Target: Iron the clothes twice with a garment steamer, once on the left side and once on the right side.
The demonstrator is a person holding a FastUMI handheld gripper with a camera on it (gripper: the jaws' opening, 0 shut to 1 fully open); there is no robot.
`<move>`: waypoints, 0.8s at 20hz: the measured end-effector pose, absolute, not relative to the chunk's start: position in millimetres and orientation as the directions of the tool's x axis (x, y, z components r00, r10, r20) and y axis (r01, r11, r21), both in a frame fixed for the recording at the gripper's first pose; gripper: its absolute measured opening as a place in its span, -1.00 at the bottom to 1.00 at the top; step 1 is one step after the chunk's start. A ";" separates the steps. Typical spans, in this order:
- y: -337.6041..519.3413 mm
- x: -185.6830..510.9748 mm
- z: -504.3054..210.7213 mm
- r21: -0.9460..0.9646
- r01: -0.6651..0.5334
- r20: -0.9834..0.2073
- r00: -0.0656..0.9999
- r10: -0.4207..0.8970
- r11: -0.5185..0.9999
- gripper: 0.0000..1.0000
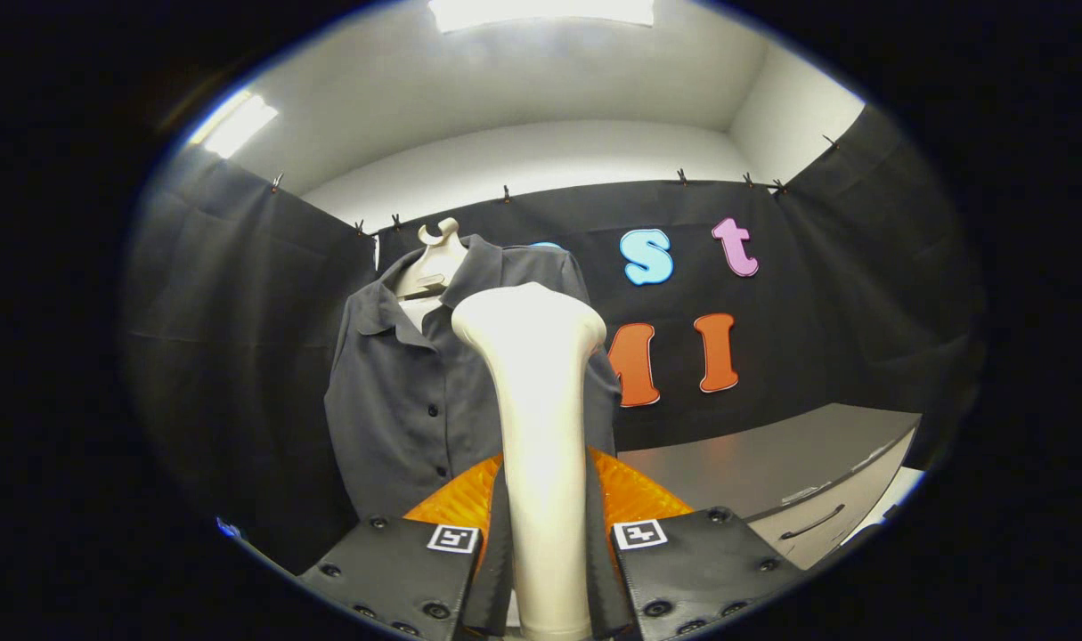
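A cream-white garment steamer (pixel 541 418) stands upright between my fingers, its wide head uppermost. My gripper (pixel 545 543) is shut on the steamer's handle, both fingers pressing its sides. Beyond the steamer a dark grey button-up shirt (pixel 398 392) hangs on a pale hanger (pixel 435 258) against the booth's black cloth wall. The steamer's head overlaps the shirt's right half from my view and hides part of it. I cannot tell whether the head touches the fabric.
A grey table (pixel 772 463) with a drawer handle (pixel 812 523) lies to the right, beyond my fingers. Black cloth walls close the booth on the left, back and right. Ceiling lights glow overhead.
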State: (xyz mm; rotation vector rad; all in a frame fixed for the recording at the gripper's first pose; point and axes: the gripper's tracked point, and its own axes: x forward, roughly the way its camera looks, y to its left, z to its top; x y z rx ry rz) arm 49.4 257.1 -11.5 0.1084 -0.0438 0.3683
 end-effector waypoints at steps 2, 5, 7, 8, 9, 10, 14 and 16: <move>272.2 48.2 -11.1 0.083 -0.347 0.075 0.937 0.342 0.934 -0.17; 288.0 55.2 -13.7 0.053 -0.311 0.097 0.947 0.305 0.949 -0.17; 294.9 63.3 -21.6 0.060 -0.283 0.089 0.957 0.277 0.957 -0.18; 298.2 69.4 -24.8 0.057 -0.274 0.089 0.959 0.268 0.960 -0.18; 301.6 75.8 -26.8 0.051 -0.267 0.095 0.960 0.261 0.962 -0.18; 305.8 81.0 -28.6 0.045 -0.265 0.100 0.960 0.260 0.963 -0.17; 324.9 92.1 -37.7 0.035 -0.270 0.086 0.960 0.266 0.962 -0.17; 334.6 93.5 -37.5 0.015 -0.274 0.095 0.958 0.272 0.962 -0.18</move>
